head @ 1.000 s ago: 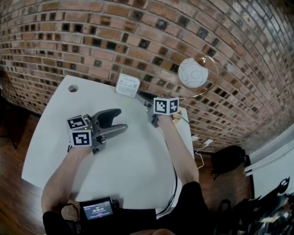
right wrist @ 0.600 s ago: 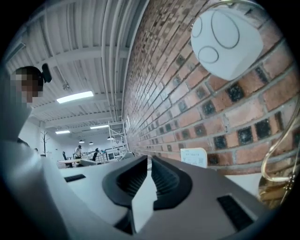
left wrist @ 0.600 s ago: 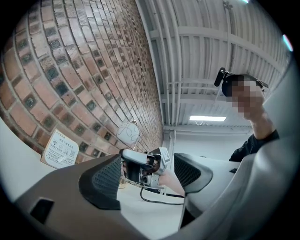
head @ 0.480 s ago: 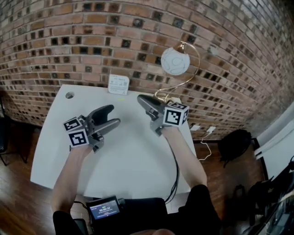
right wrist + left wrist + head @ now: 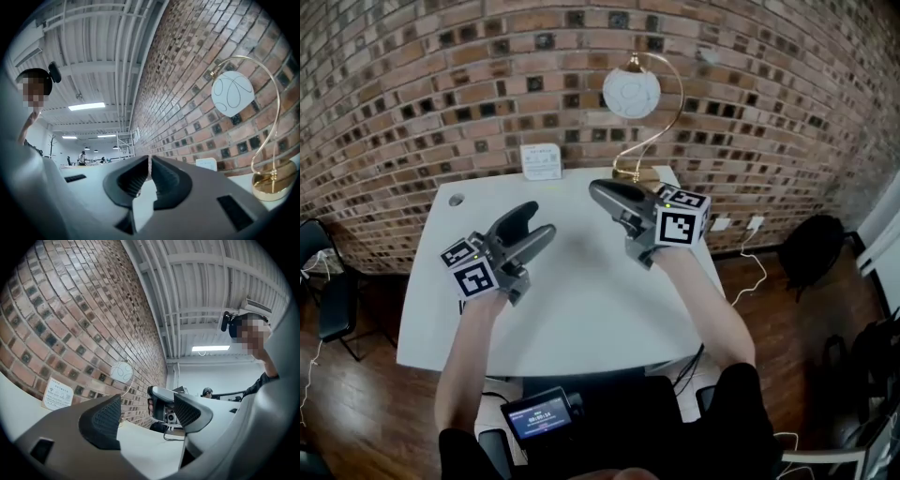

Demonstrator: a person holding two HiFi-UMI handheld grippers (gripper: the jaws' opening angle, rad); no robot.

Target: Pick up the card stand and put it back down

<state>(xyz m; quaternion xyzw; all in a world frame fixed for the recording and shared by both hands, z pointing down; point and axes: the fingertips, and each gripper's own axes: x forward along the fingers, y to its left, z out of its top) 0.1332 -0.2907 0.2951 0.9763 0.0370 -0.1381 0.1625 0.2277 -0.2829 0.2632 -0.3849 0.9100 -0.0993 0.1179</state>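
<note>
The card stand, a small white printed card, stands upright at the back edge of the white table against the brick wall. It also shows as the card stand in the left gripper view and the card stand in the right gripper view. My right gripper hovers over the table to the stand's right and apart from it. Its jaws are closing, the tips meet, and nothing is between them. My left gripper is open and empty over the table's left half.
A gold arc lamp with a white globe stands on its base at the back right, just beyond the right gripper. A round cable hole lies at the table's back left. A black chair is off the left edge.
The right gripper has drawn back from beside the card stand toward the table's middle and its jaws have closed. The stand stays at the wall. The left gripper has hardly moved.
</note>
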